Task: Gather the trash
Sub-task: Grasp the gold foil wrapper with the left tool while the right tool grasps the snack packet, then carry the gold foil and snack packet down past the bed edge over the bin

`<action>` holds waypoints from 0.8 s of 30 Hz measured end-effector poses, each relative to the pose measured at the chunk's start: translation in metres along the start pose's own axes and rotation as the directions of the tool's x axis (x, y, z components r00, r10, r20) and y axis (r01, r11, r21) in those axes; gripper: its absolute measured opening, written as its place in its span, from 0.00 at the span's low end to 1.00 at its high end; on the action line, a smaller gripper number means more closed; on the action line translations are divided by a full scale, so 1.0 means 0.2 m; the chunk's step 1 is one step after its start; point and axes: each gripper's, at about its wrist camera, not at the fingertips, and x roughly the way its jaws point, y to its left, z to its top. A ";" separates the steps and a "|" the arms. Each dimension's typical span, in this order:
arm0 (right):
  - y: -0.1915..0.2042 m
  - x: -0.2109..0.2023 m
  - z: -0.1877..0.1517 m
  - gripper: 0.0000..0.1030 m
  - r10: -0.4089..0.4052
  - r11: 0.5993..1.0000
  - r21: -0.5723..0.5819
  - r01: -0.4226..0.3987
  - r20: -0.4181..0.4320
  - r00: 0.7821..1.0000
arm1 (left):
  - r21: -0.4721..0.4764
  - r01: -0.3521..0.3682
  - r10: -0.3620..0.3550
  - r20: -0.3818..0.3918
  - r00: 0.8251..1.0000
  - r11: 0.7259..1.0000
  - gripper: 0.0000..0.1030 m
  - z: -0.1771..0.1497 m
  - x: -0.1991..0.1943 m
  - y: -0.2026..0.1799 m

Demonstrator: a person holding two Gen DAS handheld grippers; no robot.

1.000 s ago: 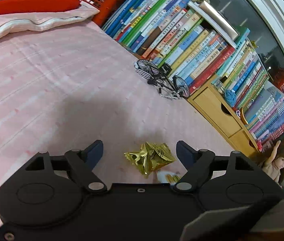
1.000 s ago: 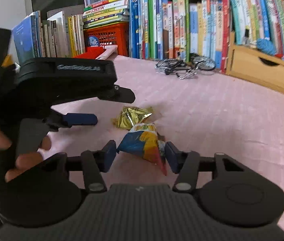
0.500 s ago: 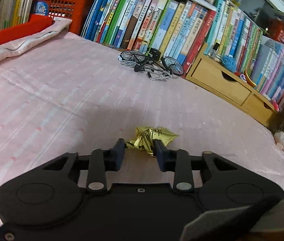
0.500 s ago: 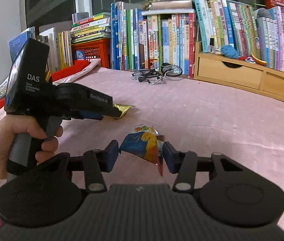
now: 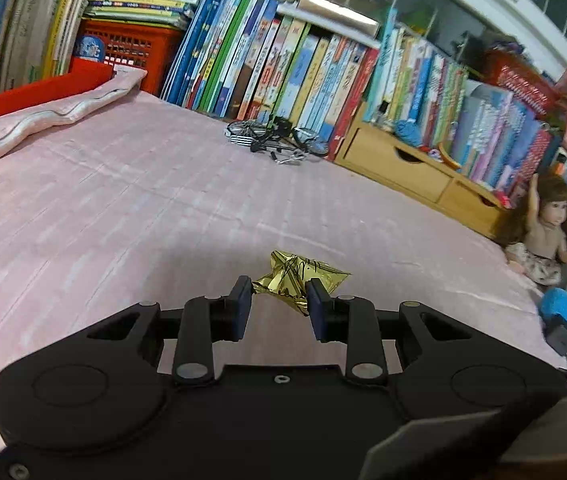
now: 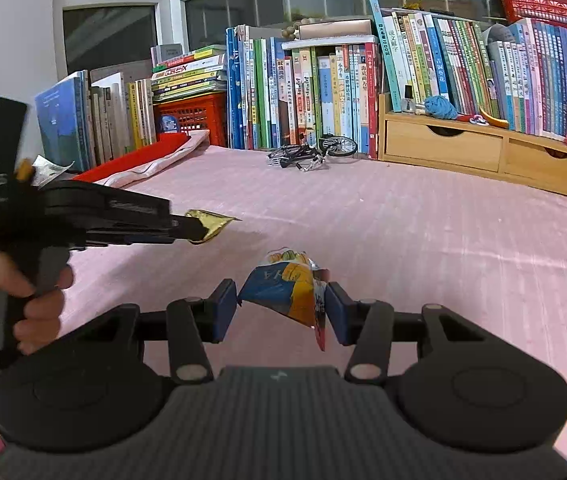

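Observation:
A crumpled gold foil wrapper (image 5: 297, 278) is pinched between the fingers of my left gripper (image 5: 279, 300), held above the pink bedsheet (image 5: 123, 200). From the right wrist view the same gold wrapper (image 6: 209, 222) sticks out of the left gripper (image 6: 191, 228), which a hand (image 6: 23, 296) holds at the left. My right gripper (image 6: 281, 308) is shut on a blue and orange snack bag (image 6: 287, 294), also lifted off the sheet.
A small model bicycle (image 5: 279, 140) lies by the row of upright books (image 5: 283, 64) at the far edge. A wooden drawer unit (image 5: 415, 168) and a doll (image 5: 543, 232) stand at the right. A red basket (image 5: 131, 46) and a folded pink cloth (image 5: 43, 116) are at the left.
My left gripper went from open around the gold wrapper to shut on it and lifted it. My right gripper rose with the snack bag, and both views tilted up.

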 end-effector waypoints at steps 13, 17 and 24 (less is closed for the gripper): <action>0.04 -0.27 -0.18 0.52 0.002 0.999 0.049 -0.003 0.024 1.000 | 0.109 0.022 -0.027 0.047 0.999 0.994 0.27 -0.28 -0.46 -0.12; 0.05 -0.34 -0.23 0.52 -0.003 0.998 0.063 0.001 0.037 0.999 | 0.147 0.032 -0.038 0.043 0.998 0.989 0.27 -0.36 -0.58 -0.15; 0.11 -0.48 -0.35 0.52 0.006 0.997 0.074 -0.010 0.046 0.999 | 0.191 0.064 -0.065 0.000 0.998 0.980 0.28 -0.50 -0.74 -0.16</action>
